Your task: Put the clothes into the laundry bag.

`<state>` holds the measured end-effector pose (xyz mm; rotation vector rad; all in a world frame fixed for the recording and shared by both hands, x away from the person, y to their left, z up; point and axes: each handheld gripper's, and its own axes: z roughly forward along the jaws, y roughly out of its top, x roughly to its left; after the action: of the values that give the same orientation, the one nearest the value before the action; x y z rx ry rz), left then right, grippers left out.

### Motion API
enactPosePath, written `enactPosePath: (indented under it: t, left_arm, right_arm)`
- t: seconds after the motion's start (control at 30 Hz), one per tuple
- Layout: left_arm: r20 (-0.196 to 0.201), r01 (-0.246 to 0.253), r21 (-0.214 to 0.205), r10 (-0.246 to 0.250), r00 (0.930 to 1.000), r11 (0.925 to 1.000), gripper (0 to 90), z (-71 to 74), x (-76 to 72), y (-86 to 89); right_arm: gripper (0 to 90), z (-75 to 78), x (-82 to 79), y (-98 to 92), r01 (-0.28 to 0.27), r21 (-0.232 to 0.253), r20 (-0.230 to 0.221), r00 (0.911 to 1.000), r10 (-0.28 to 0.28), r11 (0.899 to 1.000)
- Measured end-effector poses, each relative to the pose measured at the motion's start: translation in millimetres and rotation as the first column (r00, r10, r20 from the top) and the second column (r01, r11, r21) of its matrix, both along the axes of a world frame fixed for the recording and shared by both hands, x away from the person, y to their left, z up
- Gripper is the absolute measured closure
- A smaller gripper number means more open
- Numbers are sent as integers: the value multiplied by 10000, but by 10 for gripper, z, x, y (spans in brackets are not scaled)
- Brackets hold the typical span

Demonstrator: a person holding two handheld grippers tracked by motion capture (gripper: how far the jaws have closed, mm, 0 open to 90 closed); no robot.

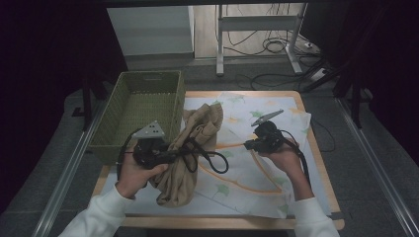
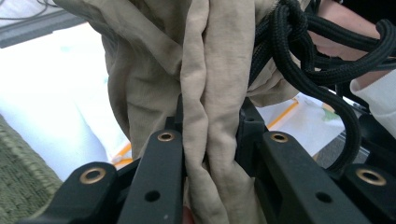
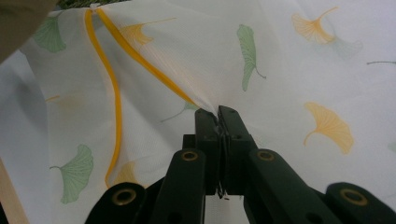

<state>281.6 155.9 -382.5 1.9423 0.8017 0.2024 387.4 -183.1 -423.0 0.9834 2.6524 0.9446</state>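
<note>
L claw clamps beige garment | R claw pinches mesh bag at 3 o'clock | garment not yet bagged, basket at 11.

The bundled garment lies on the leaf-print cloth, with the basket left of it.

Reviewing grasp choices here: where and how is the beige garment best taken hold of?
Judging by its pose, grip the beige garment at the bunched vertical folds midway up, coming level from the basket side, as the left gripper does now; the gathered ridge fits between the jaws, clear of the black cable.
</note>
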Motion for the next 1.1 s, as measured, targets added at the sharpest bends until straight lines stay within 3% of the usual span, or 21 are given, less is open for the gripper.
enactPosePath:
  t: [0.47,1.1]
  left_arm:
    - [-437,575,442,-556,9975,9974,764,-166,-71,-126]
    - [-1001,924,780,-845,9914,9927,764,-377,-47,-280]
  right_arm:
    - [867,36,-1,-3,28,87,108,9999,-28,10000]
    - [867,75,16,1,191,321,211,9996,-198,9993]
